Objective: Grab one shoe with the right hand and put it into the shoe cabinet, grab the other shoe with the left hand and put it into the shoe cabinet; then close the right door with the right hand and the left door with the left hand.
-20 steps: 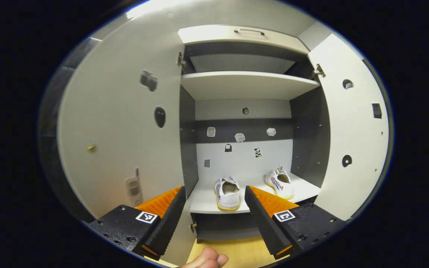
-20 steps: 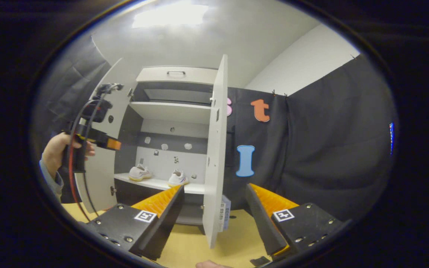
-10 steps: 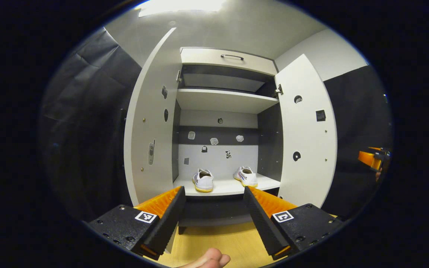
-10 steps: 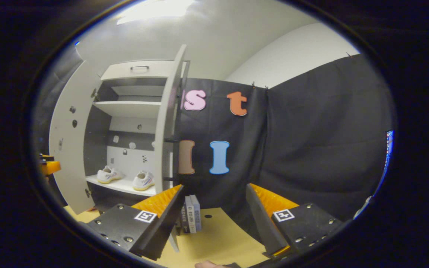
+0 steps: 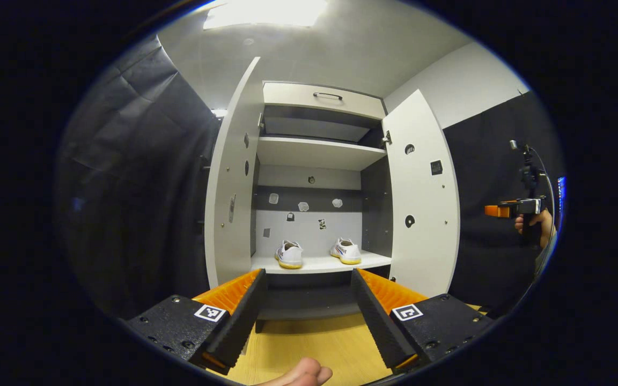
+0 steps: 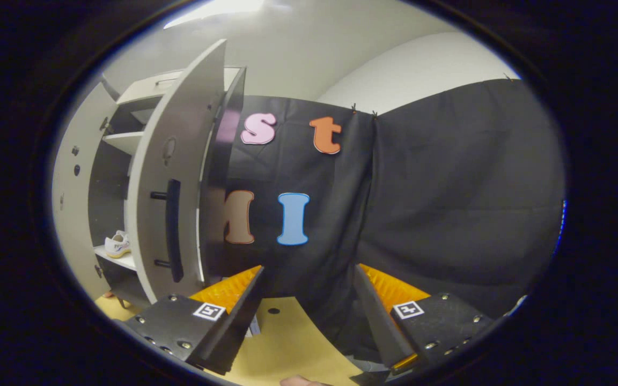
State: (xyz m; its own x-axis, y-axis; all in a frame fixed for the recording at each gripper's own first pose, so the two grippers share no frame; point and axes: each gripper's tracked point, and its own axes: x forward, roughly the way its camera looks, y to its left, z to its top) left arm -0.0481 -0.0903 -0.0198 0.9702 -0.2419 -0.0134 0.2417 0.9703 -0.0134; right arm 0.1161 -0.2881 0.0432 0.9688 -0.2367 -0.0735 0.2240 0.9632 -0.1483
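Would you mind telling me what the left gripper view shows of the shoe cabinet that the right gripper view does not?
The left gripper view looks into the shoe cabinet: two shoes on its shelf, and the right gripper beyond the right door. The right gripper view sees that door's outer face, with its dark handle, and one shoe. Both share the open cabinet.

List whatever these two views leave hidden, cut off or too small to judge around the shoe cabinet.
- Right gripper view: the white right door hides most of the cabinet interior; one white shoe peeks past its edge.
- Left gripper view: the small stickers on the back panel are too small to identify.
- Left gripper view: the far orange-fingered right gripper is too small to judge its opening.
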